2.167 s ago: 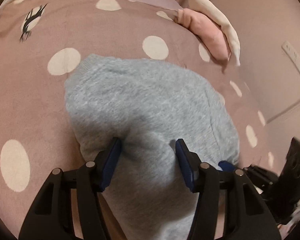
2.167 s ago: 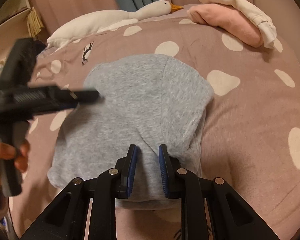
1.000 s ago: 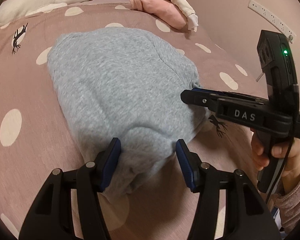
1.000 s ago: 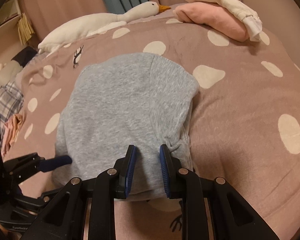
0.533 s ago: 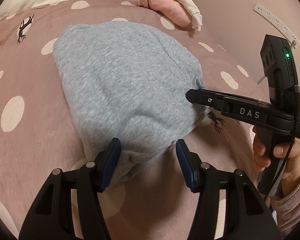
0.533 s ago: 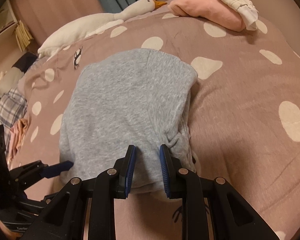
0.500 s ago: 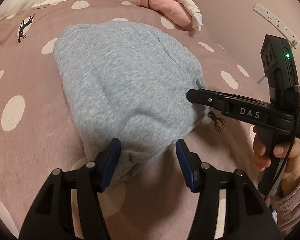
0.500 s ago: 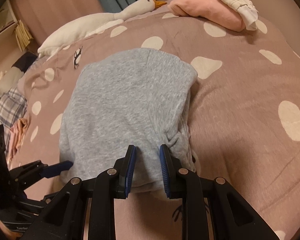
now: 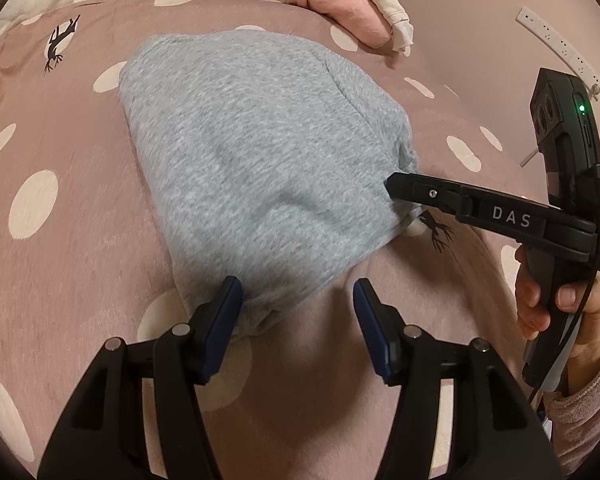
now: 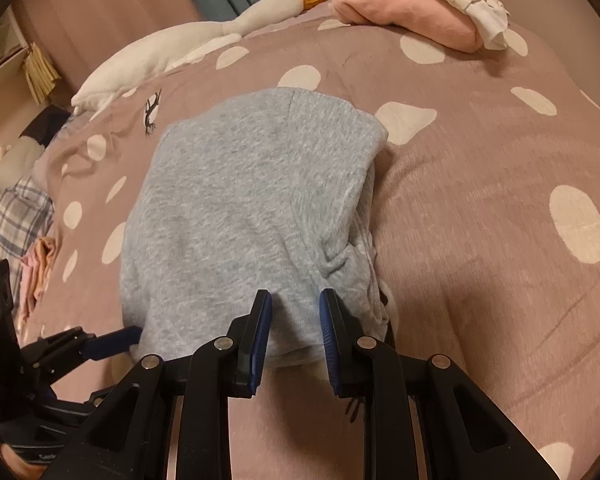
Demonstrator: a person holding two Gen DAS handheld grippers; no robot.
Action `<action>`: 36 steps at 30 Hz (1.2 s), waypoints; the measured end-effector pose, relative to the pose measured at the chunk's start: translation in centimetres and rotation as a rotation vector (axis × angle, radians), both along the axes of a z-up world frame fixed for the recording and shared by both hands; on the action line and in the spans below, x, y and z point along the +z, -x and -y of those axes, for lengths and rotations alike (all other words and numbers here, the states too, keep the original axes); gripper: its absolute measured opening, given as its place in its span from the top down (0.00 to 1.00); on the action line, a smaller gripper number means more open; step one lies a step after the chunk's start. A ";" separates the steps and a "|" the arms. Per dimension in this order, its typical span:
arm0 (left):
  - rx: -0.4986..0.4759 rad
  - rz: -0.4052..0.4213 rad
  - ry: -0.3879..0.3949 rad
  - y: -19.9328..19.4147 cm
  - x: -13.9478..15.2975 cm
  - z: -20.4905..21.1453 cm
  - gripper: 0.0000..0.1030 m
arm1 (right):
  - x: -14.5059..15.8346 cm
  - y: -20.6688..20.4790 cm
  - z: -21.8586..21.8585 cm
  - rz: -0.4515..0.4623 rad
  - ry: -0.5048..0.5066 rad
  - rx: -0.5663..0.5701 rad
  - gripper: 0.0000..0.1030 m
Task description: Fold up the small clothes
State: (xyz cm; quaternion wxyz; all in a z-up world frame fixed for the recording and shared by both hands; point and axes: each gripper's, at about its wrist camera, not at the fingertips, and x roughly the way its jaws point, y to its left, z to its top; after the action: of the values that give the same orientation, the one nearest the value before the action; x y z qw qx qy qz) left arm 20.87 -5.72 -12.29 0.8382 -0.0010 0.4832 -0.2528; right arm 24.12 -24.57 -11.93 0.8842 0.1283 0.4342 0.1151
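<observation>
Pinching grey garment [image 10: 240, 208], right claw [image 10: 292, 312].

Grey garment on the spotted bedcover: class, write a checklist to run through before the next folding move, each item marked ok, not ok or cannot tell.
1. Right gripper pinches the near edge of the grey garment: ok.
2. Left gripper grips the garment: not ok; jaws stand apart, only one pad at the cloth.
3. Garment lies folded, layers stacked: ok.
4. Right-side layers are neat: not ok, bunched by the grip.
5. Pink and white folded clothes lie apart from it: ok.
6. Plush goose is off the garment: ok.
</observation>
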 end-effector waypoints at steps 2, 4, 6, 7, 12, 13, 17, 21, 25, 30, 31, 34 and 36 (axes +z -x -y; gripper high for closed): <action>0.001 -0.001 -0.004 0.1 0.0 0.0 0.44 | 0.0 0.1 0.0 -0.002 -0.003 -0.003 0.78; 0.001 -0.007 -0.010 0.2 -0.1 -0.1 0.44 | 0.0 0.2 0.0 -0.004 -0.007 -0.005 0.78; 0.002 -0.013 -0.014 0.3 -0.3 -0.2 0.44 | 0.0 0.3 0.1 -0.006 -0.009 -0.005 0.78; 0.002 -0.015 -0.016 0.4 -0.4 -0.3 0.44 | -0.1 0.3 0.1 -0.008 -0.009 -0.006 0.78; 0.016 -0.030 -0.028 0.7 -0.6 -0.7 0.44 | 0.0 0.7 0.2 -0.017 -0.013 -0.014 0.78; 0.020 -0.034 -0.032 0.7 -0.6 -0.7 0.44 | 0.0 0.7 0.2 -0.020 -0.013 -0.015 0.78; 0.029 -0.055 -0.051 1.1 -1.0 -1.0 0.42 | 0.2 0.9 0.1 -0.029 -0.010 -0.023 0.78; 0.035 -0.066 -0.065 1.6 -1.4 -1.1 0.40 | 0.2 1.3 0.2 -0.040 -0.008 -0.029 0.78; 0.045 -0.065 -0.074 2.1 -1.3 -1.4 0.38 | -0.2 1.7 0.4 -0.073 0.000 -0.041 0.77; 0.063 -0.068 -0.081 2.5 -1.1 -1.9 0.38 | -0.9 2.8 1.1 -0.096 -0.017 -0.066 0.75; 0.067 -0.070 -0.082 2.6 -1.1 -2.0 0.37 | -0.9 3.0 1.3 -0.095 -0.023 -0.069 0.75; 0.081 -0.075 -0.081 2.7 -1.0 -2.4 0.35 | -0.9 3.7 1.8 -0.093 -0.046 -0.079 0.75; 0.089 -0.076 -0.081 2.9 -0.9 -2.6 0.31 | -0.9 4.2 2.2 -0.094 -0.065 -0.086 0.71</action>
State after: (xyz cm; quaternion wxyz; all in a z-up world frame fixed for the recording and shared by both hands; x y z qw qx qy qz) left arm 17.96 -3.12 -13.20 0.8291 0.0017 0.5239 -0.1954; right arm 19.96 -26.75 -12.83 0.8623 0.1806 0.4654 0.0851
